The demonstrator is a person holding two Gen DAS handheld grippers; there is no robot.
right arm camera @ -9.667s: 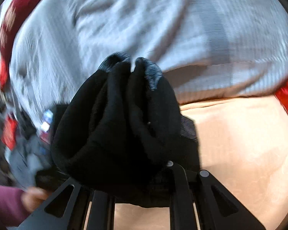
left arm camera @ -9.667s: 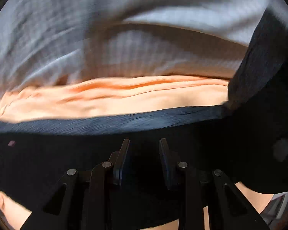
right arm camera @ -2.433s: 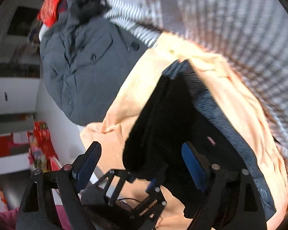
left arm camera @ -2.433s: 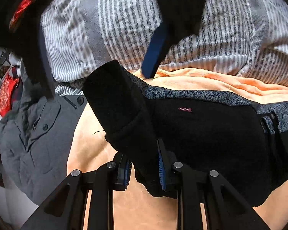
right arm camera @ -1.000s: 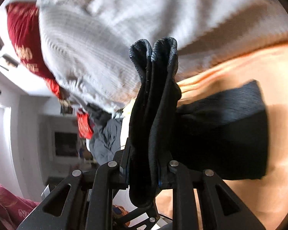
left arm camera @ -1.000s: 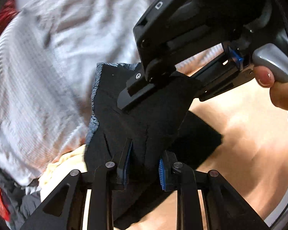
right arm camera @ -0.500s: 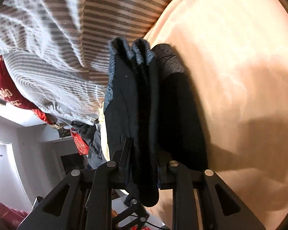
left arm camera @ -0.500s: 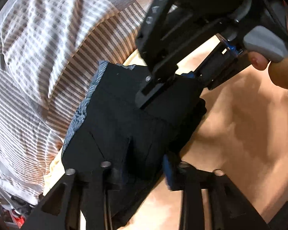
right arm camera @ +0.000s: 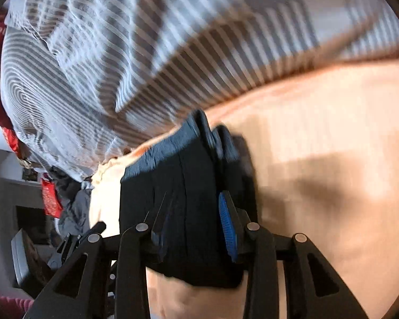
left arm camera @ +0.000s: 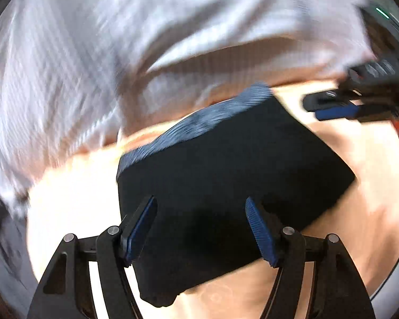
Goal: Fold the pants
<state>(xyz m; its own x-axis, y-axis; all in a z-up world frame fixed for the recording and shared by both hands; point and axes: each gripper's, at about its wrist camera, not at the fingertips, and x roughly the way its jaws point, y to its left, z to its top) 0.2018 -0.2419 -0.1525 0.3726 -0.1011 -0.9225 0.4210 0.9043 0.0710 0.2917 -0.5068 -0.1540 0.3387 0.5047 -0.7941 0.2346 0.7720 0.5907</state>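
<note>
Folded into a compact dark block, black pants (left arm camera: 234,186) lying on a peach bedsheet (left arm camera: 359,239), blue-grey waistband edge turned toward a rumpled striped duvet (left arm camera: 119,40) just beyond. Straight ahead of and below the left gripper (left arm camera: 200,228), jaws having just been spreading and now standing wide, blue pads clear of the cloth on both sides, nothing held. Seen from the left wrist, bundle's long axis slanting from lower left to upper right, toward the right gripper (right arm camera: 194,228) at the far end. From the right wrist, layered folds running straight away from that tool, its jaws also having just been parting, narrower than the left's; right-hand pad visibly off the fabric, left-hand pad hard against the stack's flank or barely free of it, too blurred to call. Judged as the release after the last fold: both tools straddling the same bundle from neighbouring sides, neither plainly nearer, and any withdrawal best taken back along the finger line so as not to drag the top layer open
</note>
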